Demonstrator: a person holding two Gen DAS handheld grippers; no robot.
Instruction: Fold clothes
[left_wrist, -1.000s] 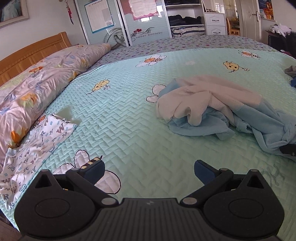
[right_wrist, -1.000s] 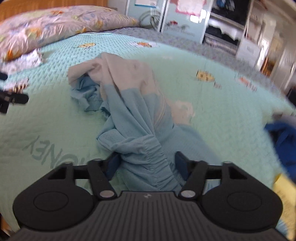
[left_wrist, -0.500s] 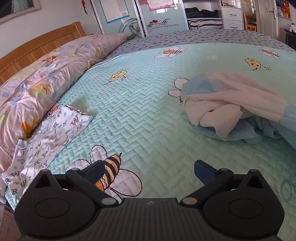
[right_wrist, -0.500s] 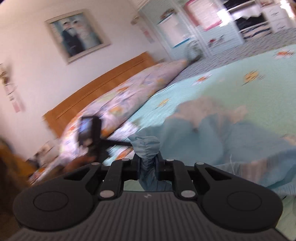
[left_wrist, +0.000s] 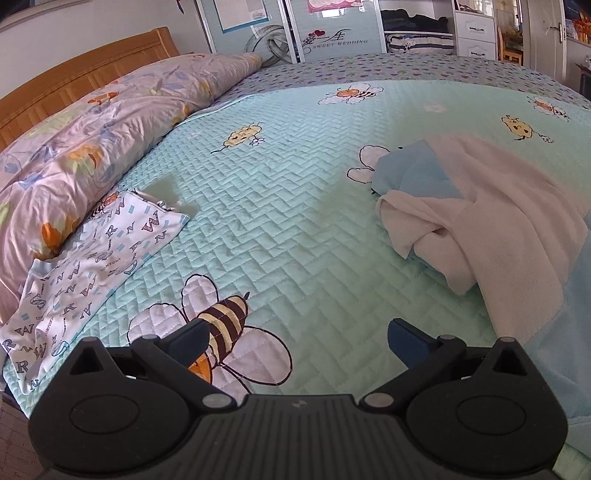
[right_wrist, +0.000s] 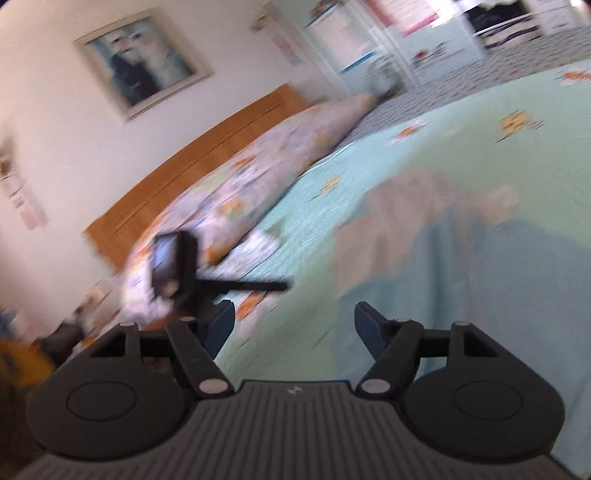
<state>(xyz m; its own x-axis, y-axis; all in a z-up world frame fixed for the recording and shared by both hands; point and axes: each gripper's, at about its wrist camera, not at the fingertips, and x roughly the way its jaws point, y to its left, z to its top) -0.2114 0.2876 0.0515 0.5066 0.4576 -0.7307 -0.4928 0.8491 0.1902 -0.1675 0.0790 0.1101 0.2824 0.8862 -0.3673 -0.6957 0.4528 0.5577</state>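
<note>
A light-blue and cream garment lies crumpled on the mint bedspread, at the right of the left wrist view. My left gripper hovers open over the bee print, to the left of the garment, with nothing between its fingers. In the blurred right wrist view the same garment spreads ahead and to the right. My right gripper is opening its jaws, and no cloth is between them. The left gripper's body shows at the left of that view.
A floral duvet and a letter-print cloth lie along the left by the wooden headboard. Wardrobes and drawers stand beyond the bed. The bed's near edge drops off at lower left.
My right gripper has let go of the blue garment's gathered hem and its jaws have spread, after rising and swinging towards the headboard. The left gripper has drifted slightly, staying open.
</note>
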